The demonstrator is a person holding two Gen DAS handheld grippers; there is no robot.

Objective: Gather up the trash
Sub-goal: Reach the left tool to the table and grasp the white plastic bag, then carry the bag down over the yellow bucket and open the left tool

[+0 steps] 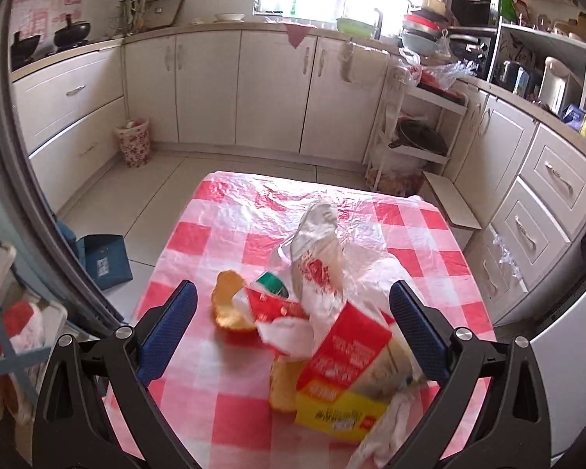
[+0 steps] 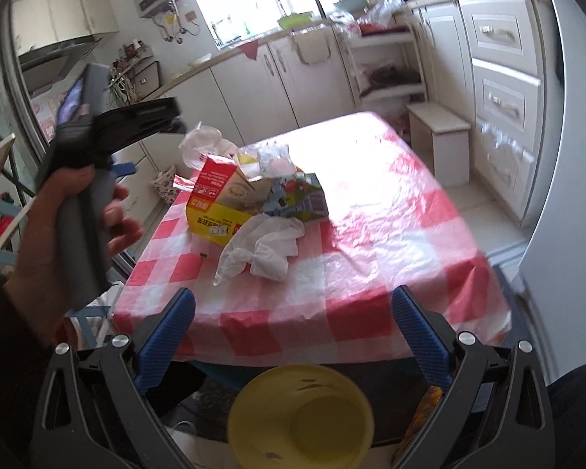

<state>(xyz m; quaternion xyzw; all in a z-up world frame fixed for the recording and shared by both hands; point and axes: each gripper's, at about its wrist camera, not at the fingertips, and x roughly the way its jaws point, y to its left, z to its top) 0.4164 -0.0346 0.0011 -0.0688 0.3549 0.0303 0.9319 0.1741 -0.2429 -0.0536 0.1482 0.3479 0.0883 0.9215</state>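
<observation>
No text is being resolved legibly in either view. Printed white lettering is being shown on the red panel of the carton point(image 1: 351, 348), and dark lettering with a small red mark on its yellow panel, but every line is blurred. The same carton point(image 2: 211, 203) is being seen from the right wrist, likewise unreadable.

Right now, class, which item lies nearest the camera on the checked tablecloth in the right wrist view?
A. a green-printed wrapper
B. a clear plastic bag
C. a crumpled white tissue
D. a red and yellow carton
C: the crumpled white tissue sits at the front of the pile on the checked tablecloth, with the red and yellow carton and the green-printed wrapper behind it.
</observation>
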